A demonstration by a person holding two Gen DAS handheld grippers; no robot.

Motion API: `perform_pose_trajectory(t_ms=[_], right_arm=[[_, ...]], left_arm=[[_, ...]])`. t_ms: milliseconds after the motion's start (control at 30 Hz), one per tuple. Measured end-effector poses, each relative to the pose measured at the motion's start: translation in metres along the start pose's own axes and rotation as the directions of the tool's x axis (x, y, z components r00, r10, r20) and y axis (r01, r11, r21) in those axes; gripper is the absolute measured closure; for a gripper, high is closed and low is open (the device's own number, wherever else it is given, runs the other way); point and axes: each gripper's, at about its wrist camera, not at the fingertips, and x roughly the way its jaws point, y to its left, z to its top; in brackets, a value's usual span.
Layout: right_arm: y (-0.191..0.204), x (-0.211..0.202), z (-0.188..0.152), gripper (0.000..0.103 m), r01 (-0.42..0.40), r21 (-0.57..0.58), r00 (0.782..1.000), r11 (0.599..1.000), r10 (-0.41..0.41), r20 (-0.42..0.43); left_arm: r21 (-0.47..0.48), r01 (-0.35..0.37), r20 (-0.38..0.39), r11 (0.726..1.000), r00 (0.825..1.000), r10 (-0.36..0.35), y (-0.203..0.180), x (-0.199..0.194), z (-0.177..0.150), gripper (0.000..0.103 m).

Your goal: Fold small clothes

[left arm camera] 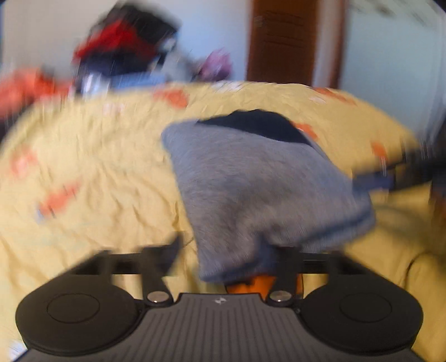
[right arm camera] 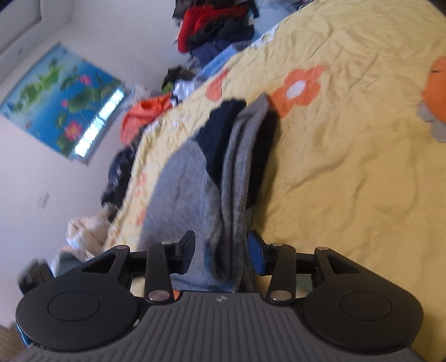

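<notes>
A small grey garment with a dark navy part hangs folded over the yellow flowered bedsheet. In the blurred left wrist view my left gripper has its jaws apart, and the cloth drapes over the right finger; I cannot tell if it is pinched. The other gripper's blue-tipped finger shows at the garment's right edge. In the right wrist view, rolled on its side, my right gripper has the grey garment bunched between its fingers, with a gap beside the left finger.
A pile of red, black and blue clothes lies at the far edge of the bed, also in the right wrist view. An orange garment and a cream one lie along the bed edge. A brown door stands behind.
</notes>
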Motion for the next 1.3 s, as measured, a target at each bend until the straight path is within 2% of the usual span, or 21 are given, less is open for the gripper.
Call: perform_pose_trajectory(t_ms=[67, 133, 300, 400, 500, 633, 767, 833, 900, 1100, 1167, 1200, 1233, 1267, 1300], right_arm=[[0.001, -0.010, 0.001, 0.058, -0.036, 0.027, 0.999, 0.999, 0.035, 0.016], [0.009, -0.012, 0.002, 0.059, -0.041, 0.008, 0.999, 0.999, 0.041, 0.002], [0.029, 0.006, 0.002, 0.058, -0.003, -0.074, 0.998, 0.997, -0.001, -0.057], [0.030, 0.015, 0.000, 0.058, 0.057, -0.096, 0.995, 0.994, -0.065, -0.080], [0.033, 0.017, -0.004, 0.059, 0.036, -0.105, 0.995, 0.994, -0.045, -0.087], [0.039, 0.020, -0.008, 0.068, 0.055, -0.162, 0.994, 0.985, -0.070, -0.086], [0.041, 0.020, -0.004, 0.068, 0.058, -0.164, 0.993, 0.985, -0.073, -0.088], [0.040, 0.022, -0.002, 0.068, 0.063, -0.162, 0.993, 0.985, -0.078, -0.093], [0.039, 0.027, -0.003, 0.068, 0.075, -0.156, 0.990, 0.985, -0.092, -0.110], [0.035, 0.041, -0.009, 0.069, 0.106, -0.172, 0.980, 0.979, -0.132, -0.146], [0.036, 0.041, -0.010, 0.081, 0.107, -0.180, 0.981, 0.978, -0.133, -0.141], [0.039, 0.039, -0.010, 0.087, 0.100, -0.191, 0.983, 0.976, -0.127, -0.134], [0.041, 0.036, -0.010, 0.089, 0.090, -0.199, 0.985, 0.976, -0.116, -0.124], [0.046, 0.032, -0.010, 0.090, 0.073, -0.213, 0.988, 0.974, -0.101, -0.120], [0.052, 0.028, -0.010, 0.091, 0.059, -0.230, 0.989, 0.972, -0.087, -0.116]], left_arm=[[0.133, -0.041, 0.059, 0.990, 0.998, 0.033, -0.019, -0.009, -0.011, 0.018], [0.184, -0.038, 0.040, 0.982, 0.999, 0.031, -0.028, -0.005, -0.013, 0.018], [0.137, -0.037, 0.029, 0.990, 0.999, 0.033, -0.021, 0.011, -0.006, 0.019], [0.174, -0.010, 0.010, 0.985, 1.000, 0.008, -0.027, 0.014, -0.006, 0.019], [0.206, -0.005, 0.011, 0.979, 1.000, 0.003, -0.032, 0.014, -0.010, 0.019], [0.172, -0.034, 0.001, 0.985, 0.999, 0.034, -0.025, 0.019, -0.012, 0.020], [0.159, -0.047, 0.015, 0.986, 0.999, 0.046, -0.017, 0.014, -0.010, 0.023], [0.170, -0.045, 0.002, 0.984, 0.999, 0.045, -0.014, 0.015, -0.010, 0.047], [0.166, -0.017, -0.032, 0.986, 0.999, 0.022, -0.012, 0.018, -0.010, 0.058], [0.194, -0.008, -0.042, 0.981, 0.999, 0.017, -0.017, 0.021, -0.011, 0.058], [0.203, -0.017, -0.041, 0.979, 0.999, 0.026, -0.017, 0.022, -0.011, 0.057], [0.199, -0.034, -0.036, 0.979, 0.998, 0.042, -0.016, 0.023, -0.010, 0.060], [0.188, -0.054, -0.033, 0.981, 0.998, 0.061, -0.013, 0.024, -0.009, 0.080], [0.170, -0.066, -0.042, 0.983, 0.996, 0.074, -0.009, 0.024, -0.007, 0.089], [0.140, -0.065, -0.043, 0.988, 0.996, 0.072, -0.003, 0.021, -0.004, 0.089]])
